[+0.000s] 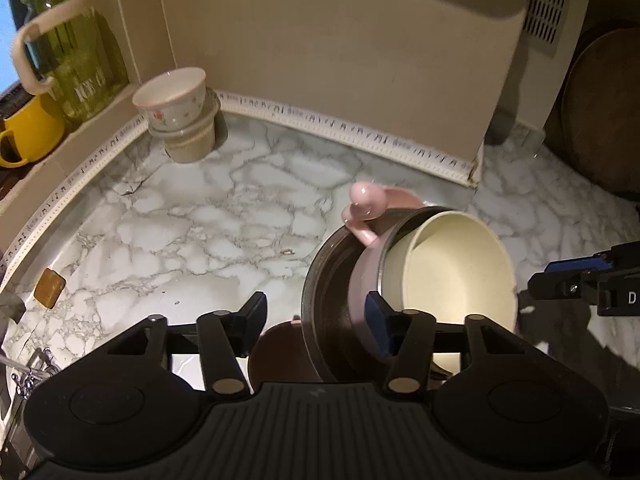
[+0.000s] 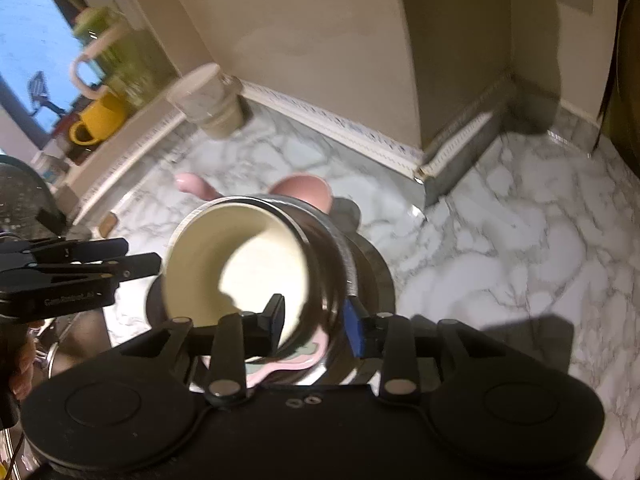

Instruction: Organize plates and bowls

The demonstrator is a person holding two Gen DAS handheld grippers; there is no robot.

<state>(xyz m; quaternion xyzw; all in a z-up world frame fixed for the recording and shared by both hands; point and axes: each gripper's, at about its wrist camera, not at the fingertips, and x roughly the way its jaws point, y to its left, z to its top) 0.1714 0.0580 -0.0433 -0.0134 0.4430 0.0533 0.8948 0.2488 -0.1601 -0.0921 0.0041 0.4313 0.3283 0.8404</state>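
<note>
I see a cream bowl [image 1: 456, 268] nested in a steel bowl [image 1: 332, 308] at lower centre; stacked cups [image 1: 176, 116] stand upper left. Both the left gripper [image 1: 316, 312] and the right gripper [image 2: 316, 320] have their jaws parted, gripping nothing.

You face a white marble-veined countertop [image 1: 192, 216] meeting a beige wall [image 1: 320, 60], with patterned trim tape [image 1: 360, 130] along the joint. At ten o'clock a window [image 2: 28, 40] shows blue daylight above a ledge [image 1: 80, 140].

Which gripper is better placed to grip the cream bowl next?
Right, probably. The right gripper is open, astride the near rim of the cream bowl, one finger inside. The left gripper, also open, has both fingers outside that bowl.
</note>
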